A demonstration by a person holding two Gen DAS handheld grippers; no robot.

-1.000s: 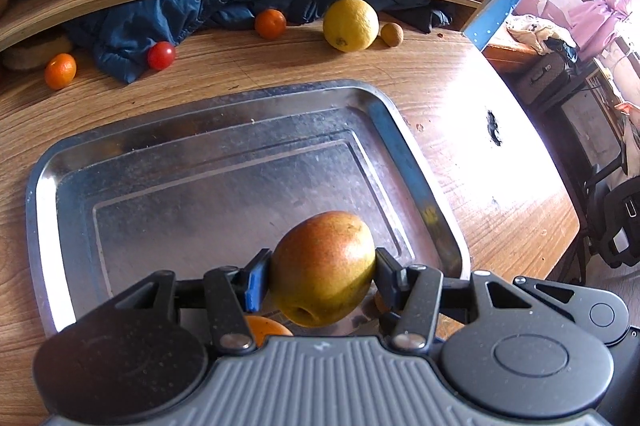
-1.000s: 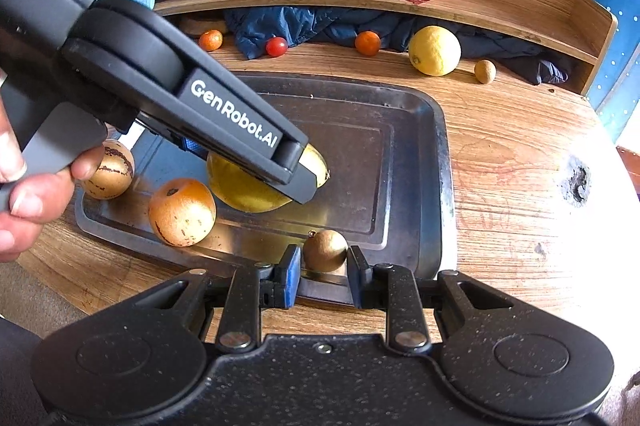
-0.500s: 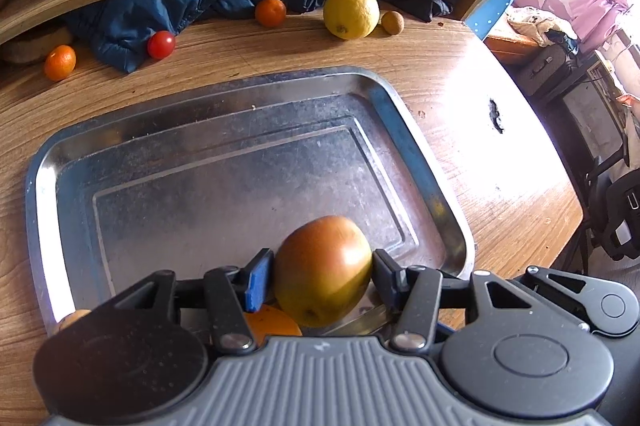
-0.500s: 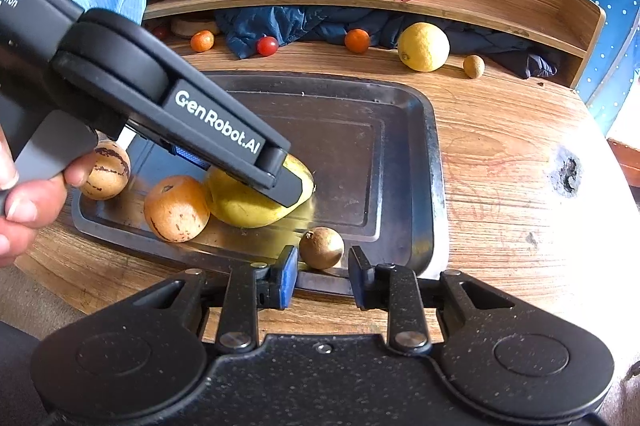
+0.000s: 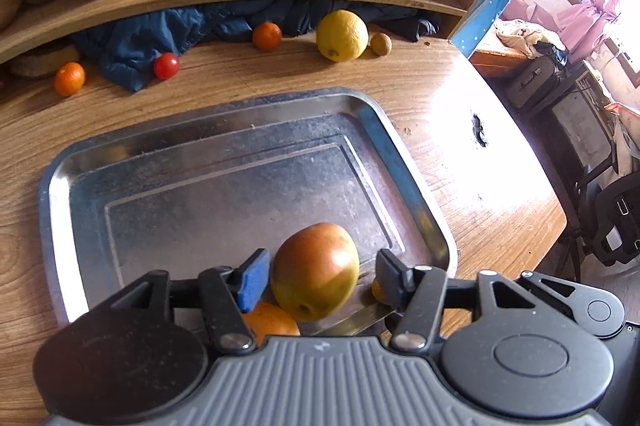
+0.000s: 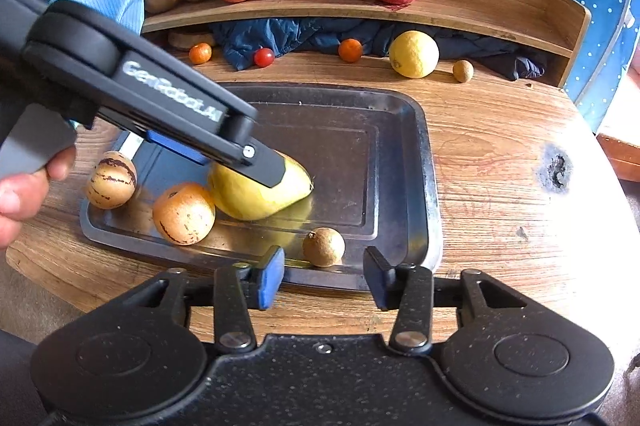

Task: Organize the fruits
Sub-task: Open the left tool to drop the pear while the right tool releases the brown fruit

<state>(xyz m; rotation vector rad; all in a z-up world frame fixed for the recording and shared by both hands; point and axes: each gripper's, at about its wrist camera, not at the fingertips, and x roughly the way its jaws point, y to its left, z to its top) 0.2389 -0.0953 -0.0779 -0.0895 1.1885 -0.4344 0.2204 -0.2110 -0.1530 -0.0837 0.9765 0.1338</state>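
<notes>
Left wrist view, my left hand-held gripper (image 5: 318, 276) just spreading, yellow-red mango (image 5: 315, 272) loose between its pads on the tray (image 5: 224, 130), right wrist view, my right hand-held gripper (image 6: 324, 282) just spreading, small brown fruit (image 6: 323, 247) just beyond.

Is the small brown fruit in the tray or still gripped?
In the tray. The small brown fruit sits on its near rim, and the right gripper's just-opened pads stand clear of it.
</notes>
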